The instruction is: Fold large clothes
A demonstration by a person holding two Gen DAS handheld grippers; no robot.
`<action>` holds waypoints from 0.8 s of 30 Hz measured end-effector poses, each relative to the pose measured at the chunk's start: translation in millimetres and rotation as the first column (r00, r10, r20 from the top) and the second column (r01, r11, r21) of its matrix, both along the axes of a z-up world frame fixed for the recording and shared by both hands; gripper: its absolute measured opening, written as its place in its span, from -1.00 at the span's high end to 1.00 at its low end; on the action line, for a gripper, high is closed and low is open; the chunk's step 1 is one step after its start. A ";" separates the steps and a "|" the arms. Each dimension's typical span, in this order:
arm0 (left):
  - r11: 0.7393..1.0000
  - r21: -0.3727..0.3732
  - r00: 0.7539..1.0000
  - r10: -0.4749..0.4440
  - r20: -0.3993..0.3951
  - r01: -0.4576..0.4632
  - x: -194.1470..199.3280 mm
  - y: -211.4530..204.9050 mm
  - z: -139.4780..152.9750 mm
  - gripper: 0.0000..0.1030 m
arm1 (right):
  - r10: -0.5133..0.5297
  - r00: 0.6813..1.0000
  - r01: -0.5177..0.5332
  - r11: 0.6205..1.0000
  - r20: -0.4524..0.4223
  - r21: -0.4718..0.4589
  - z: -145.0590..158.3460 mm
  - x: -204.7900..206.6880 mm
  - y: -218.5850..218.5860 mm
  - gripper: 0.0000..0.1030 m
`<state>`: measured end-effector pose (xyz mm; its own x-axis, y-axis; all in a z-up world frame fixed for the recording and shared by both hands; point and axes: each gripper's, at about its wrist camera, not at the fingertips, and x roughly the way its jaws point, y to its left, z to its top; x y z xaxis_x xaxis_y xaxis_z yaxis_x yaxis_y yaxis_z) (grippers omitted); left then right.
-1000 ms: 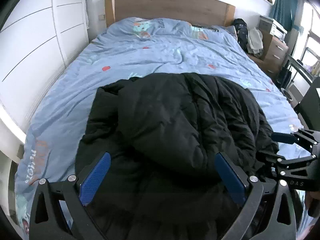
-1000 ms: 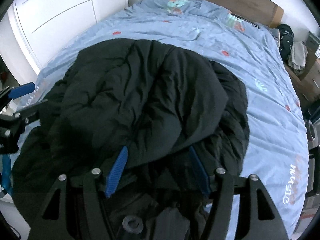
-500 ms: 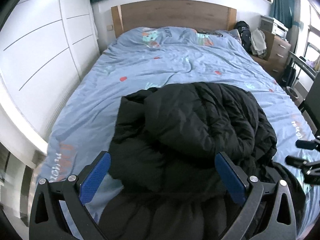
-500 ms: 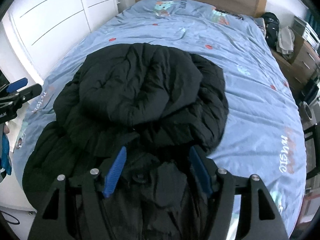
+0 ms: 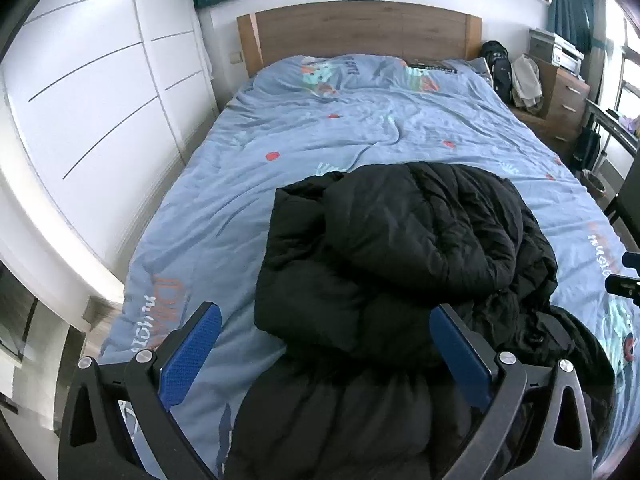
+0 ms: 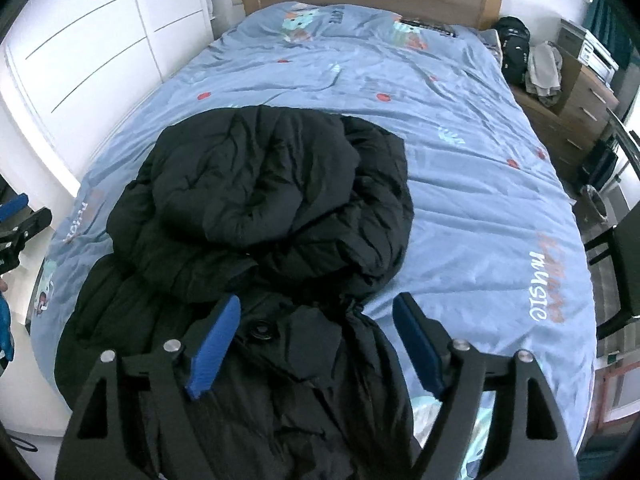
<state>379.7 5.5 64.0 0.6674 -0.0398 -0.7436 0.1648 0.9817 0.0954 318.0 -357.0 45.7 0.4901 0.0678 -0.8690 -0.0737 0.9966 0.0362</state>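
Both tongs have lifted back from the puffy black quilted coat [image 5: 404, 264], now lying folded over at six o'clock on the blue patterned bed [image 5: 328, 136], left tongs [image 5: 324, 356] released, right tongs [image 6: 316, 340] opening, gripping nothing.

Puffer jacket [image 5: 404, 264]: lies bunched on the near half of the bed [image 5: 360, 128], upper part folded back over the lower. Headboard [image 5: 360, 28]: behind the bed, at its far end. Wardrobe [image 5: 92, 92]: along the bed's left side. Backpack [image 5: 498, 66] and chest of drawers [image 5: 560, 100]: right of the bed, toward its far end, the backpack nearer the headboard.
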 end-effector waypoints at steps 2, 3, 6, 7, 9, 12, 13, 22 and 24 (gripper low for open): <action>1.000 0.007 1.000 0.000 0.003 0.000 -2.7 0.1 1.6 -0.99 | -0.005 1.000 0.005 1.000 -0.003 -0.006 1.0 -3.0 -2.4 -0.56; 1.000 0.012 1.000 0.001 0.004 -0.001 -3.8 0.3 1.6 -0.99 | -0.007 1.000 0.007 1.000 -0.004 -0.010 1.3 -4.8 -3.8 -0.57; 1.000 0.016 1.000 0.002 -0.002 -0.002 -5.6 1.1 0.3 -0.99 | -0.012 1.000 0.012 1.000 -0.012 -0.020 0.8 -10.4 -9.2 -0.59; 1.000 0.018 1.000 0.002 -0.003 -0.002 -6.0 1.1 -0.1 -0.99 | -0.014 1.000 0.014 1.000 -0.013 -0.023 0.3 -12.0 -10.7 -0.61; 1.000 0.021 1.000 0.004 -0.006 -0.004 -7.3 1.5 -2.4 -0.99 | -0.022 1.000 0.022 0.999 -0.018 -0.027 -1.2 -16.2 -14.6 -0.62; 1.000 0.017 1.000 0.012 -0.022 -0.011 -8.0 4.7 -9.5 -0.99 | -0.037 0.999 0.035 0.999 -0.035 -0.035 -6.5 -22.5 -23.0 -0.63; 1.000 0.016 0.999 0.016 -0.033 -0.016 -7.7 6.0 -13.5 -0.99 | -0.042 0.998 0.040 0.998 -0.045 -0.042 -9.5 -25.1 -26.4 -0.63; 0.998 -0.026 0.992 0.054 -0.115 -0.057 -11.6 35.0 -52.4 -0.99 | -0.066 0.991 0.056 0.995 -0.119 -0.088 -34.7 -46.5 -48.0 -0.68; 0.995 -0.038 0.986 0.081 -0.147 -0.087 -14.2 54.5 -66.0 -0.99 | -0.068 0.989 0.055 0.994 -0.133 -0.096 -38.8 -51.4 -51.8 -0.69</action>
